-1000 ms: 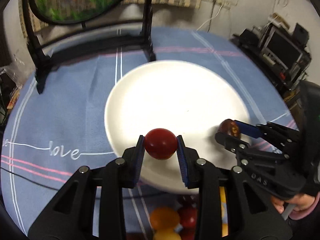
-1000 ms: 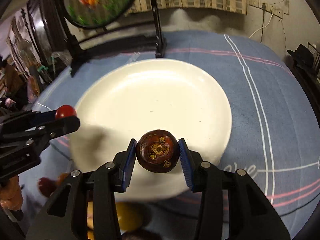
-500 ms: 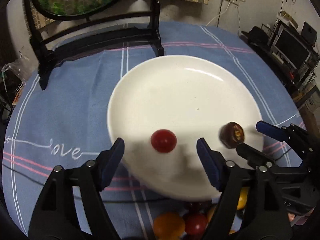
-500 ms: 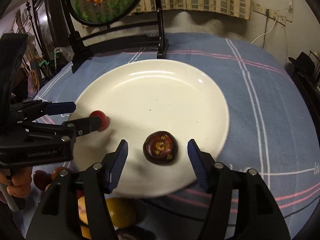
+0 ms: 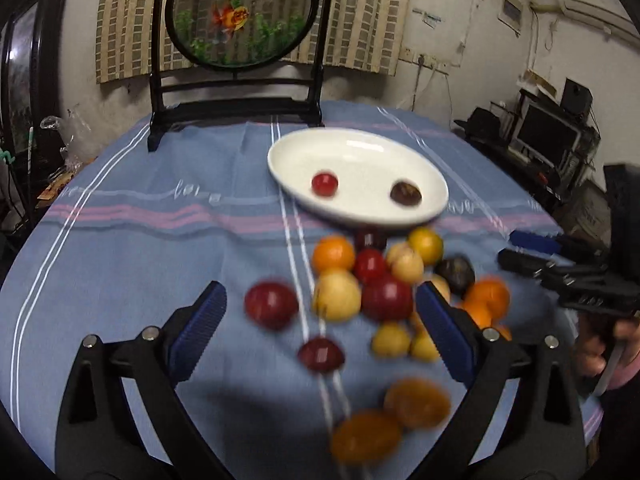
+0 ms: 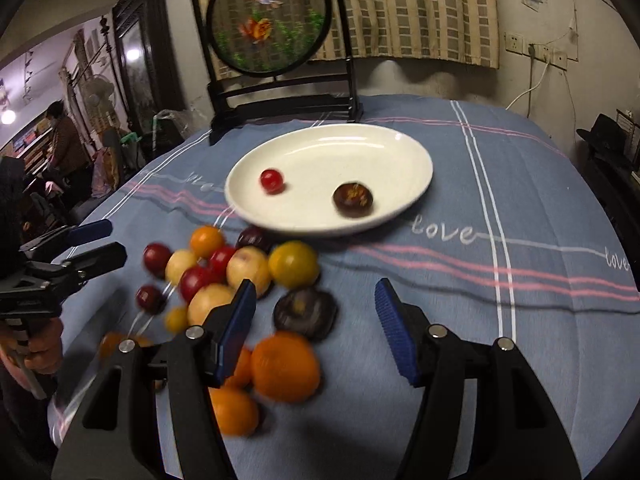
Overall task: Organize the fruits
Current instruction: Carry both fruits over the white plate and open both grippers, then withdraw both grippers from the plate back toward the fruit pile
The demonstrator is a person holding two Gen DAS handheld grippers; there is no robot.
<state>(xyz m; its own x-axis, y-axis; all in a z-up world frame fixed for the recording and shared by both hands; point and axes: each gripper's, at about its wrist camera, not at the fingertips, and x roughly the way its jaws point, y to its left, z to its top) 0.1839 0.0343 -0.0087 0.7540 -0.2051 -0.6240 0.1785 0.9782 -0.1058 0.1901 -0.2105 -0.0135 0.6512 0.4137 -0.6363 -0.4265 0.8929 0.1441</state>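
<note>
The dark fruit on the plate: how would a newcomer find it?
Find the white plate in front of the round goldfish screen. Two fruits lie on it; the dark fruit sits right of the small red one, and it is brown-black with yellowish marks.

Colours as I read them off both feeds. Cloth (image 6: 520, 184) on the counter: blue, with white double lines, pink bands and white "love" script. Plate (image 6: 404, 152): plain white. On it, one red fruit (image 6: 271, 180) and one dark brown fruit (image 6: 353, 199) with yellowish flecks. Loose pile (image 5: 372, 284): orange, pale yellow, deep red, one near-black. Both tools: black frames, blue ribbed pads (image 6: 394, 328). Round screen (image 6: 271, 18): black frame, orange and white goldfish, green weed.
</note>
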